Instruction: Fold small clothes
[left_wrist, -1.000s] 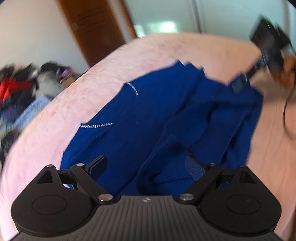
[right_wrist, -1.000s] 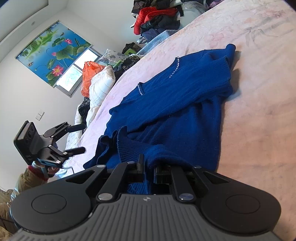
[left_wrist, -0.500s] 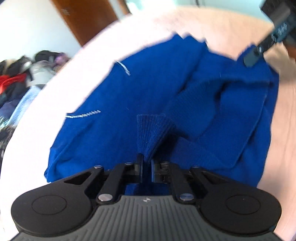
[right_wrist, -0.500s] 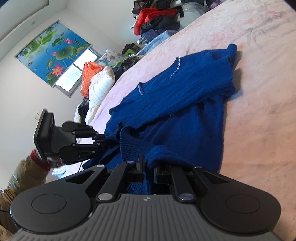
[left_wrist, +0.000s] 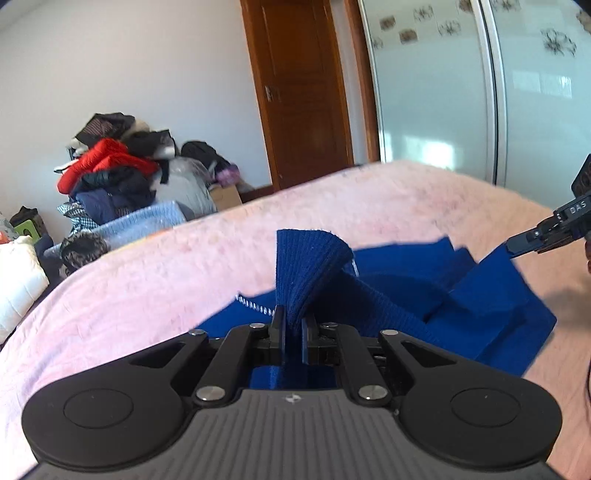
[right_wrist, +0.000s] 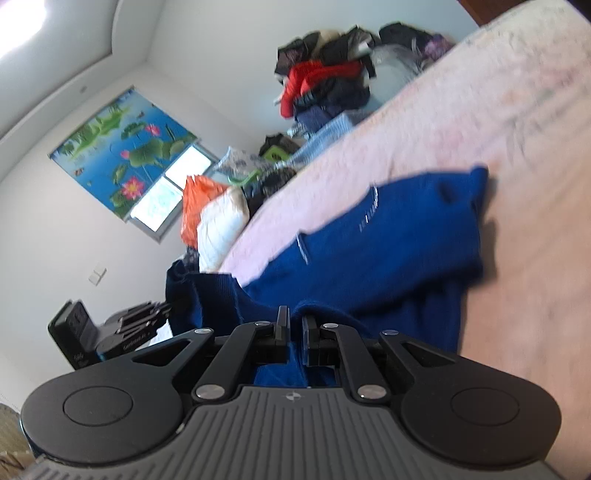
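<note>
A blue knit sweater (left_wrist: 406, 284) lies rumpled on the pink bedspread (left_wrist: 147, 288). My left gripper (left_wrist: 293, 321) is shut on a ribbed edge of it, and that edge stands up as a raised flap above the fingers. In the right wrist view my right gripper (right_wrist: 294, 325) pinches another fold of the sweater (right_wrist: 388, 236), and its jaws are closing tighter on the cloth. Each gripper shows in the other's view. The right gripper (left_wrist: 517, 245) holds the far right corner. The left gripper (right_wrist: 162, 310) holds cloth lifted at the bed's edge.
A pile of clothes (left_wrist: 110, 173) is heaped beyond the bed's far left side, beside a brown door (left_wrist: 303, 92) and frosted wardrobe doors (left_wrist: 443, 92). A white pillow (right_wrist: 221, 221) and an orange bag (right_wrist: 195, 195) lie under the lotus window blind (right_wrist: 122, 158).
The left gripper went from open over the sweater to shut on its ribbed edge, then rose and tipped up. The right gripper lifted its held fold and tilted upward.
</note>
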